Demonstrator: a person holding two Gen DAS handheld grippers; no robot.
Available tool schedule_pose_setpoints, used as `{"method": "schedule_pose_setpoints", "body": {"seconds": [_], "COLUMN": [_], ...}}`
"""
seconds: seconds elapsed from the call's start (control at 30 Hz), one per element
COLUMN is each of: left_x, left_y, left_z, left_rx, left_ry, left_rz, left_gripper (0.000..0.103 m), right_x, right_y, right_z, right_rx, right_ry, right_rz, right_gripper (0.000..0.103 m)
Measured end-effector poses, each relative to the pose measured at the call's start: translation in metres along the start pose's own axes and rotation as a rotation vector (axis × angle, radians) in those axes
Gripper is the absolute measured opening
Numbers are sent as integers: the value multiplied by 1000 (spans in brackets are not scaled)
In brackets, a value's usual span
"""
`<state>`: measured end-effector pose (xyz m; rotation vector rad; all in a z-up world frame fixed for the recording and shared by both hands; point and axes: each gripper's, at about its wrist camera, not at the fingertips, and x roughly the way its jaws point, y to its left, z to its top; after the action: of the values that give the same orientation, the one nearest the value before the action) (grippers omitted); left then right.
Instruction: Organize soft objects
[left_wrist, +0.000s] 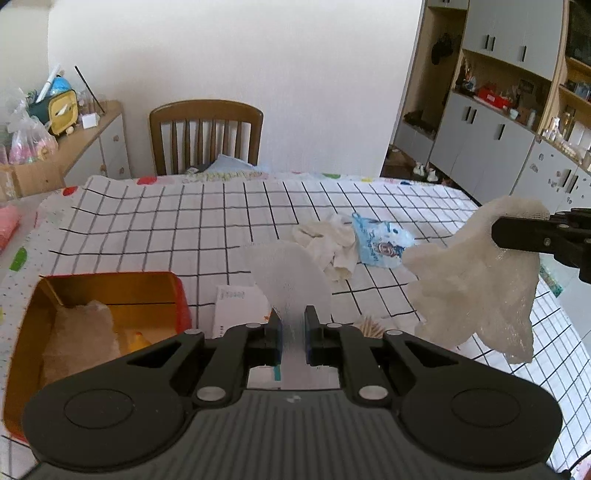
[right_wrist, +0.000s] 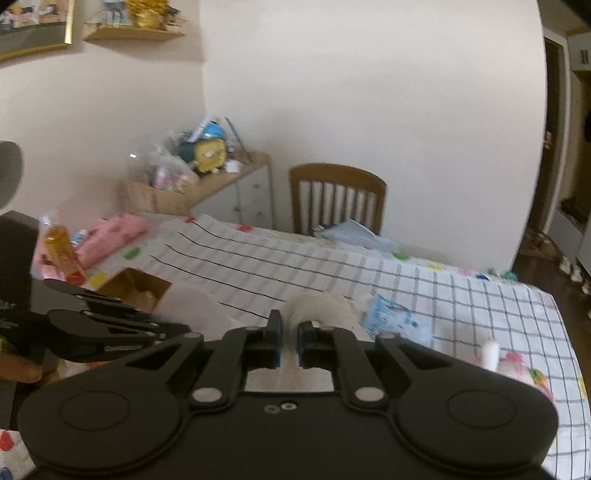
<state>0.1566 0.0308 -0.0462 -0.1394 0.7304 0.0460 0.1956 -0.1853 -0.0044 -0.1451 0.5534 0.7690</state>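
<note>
My left gripper (left_wrist: 292, 325) is shut on a thin white sheet of soft cloth (left_wrist: 291, 277) that stands up between its fingers, just right of a red tin box (left_wrist: 110, 332). The box has a gold inside and holds a beige cloth (left_wrist: 81, 336). My right gripper (left_wrist: 517, 236) comes in from the right, shut on a cream gauze cloth (left_wrist: 476, 280) that hangs above the table. In the right wrist view that cloth (right_wrist: 321, 306) bulges past the right gripper (right_wrist: 290, 332). A crumpled white cloth (left_wrist: 328, 243) and a blue packet (left_wrist: 380, 243) lie mid-table.
The table has a white checked cover (left_wrist: 184, 229). A wooden chair (left_wrist: 207, 136) stands at its far side. A white paper slip (left_wrist: 236, 310) and toothpicks (left_wrist: 369, 326) lie near my left gripper. Pink packs (right_wrist: 110, 236) and a bottle (right_wrist: 59, 247) lie at the far left.
</note>
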Motion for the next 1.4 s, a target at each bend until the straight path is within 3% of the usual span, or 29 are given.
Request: {"method": "schedule_pose_setpoints", "body": {"seconds": [0.33,1.0,1.2,1.4], "left_x": [-40,-98,-97,-71], "left_y": [34,138,161,174], "left_z": [11,41,50,37], "left_rx": [-42,-37,-32,-32], "left_ry": [-14,-121,-140,-66], "left_rz": [26,147,156,130], "left_gripper": [11,11,11,11], "right_x": [-7,32,51,84], "right_y": [47,152,178,193], "right_z": [24,65,63,48], "right_rx": [-88,-178,-175,-175], "right_ry": [-43,-82,-58,10], "right_rz": [93,253,300,284], "right_gripper": [7,7,7,7]}}
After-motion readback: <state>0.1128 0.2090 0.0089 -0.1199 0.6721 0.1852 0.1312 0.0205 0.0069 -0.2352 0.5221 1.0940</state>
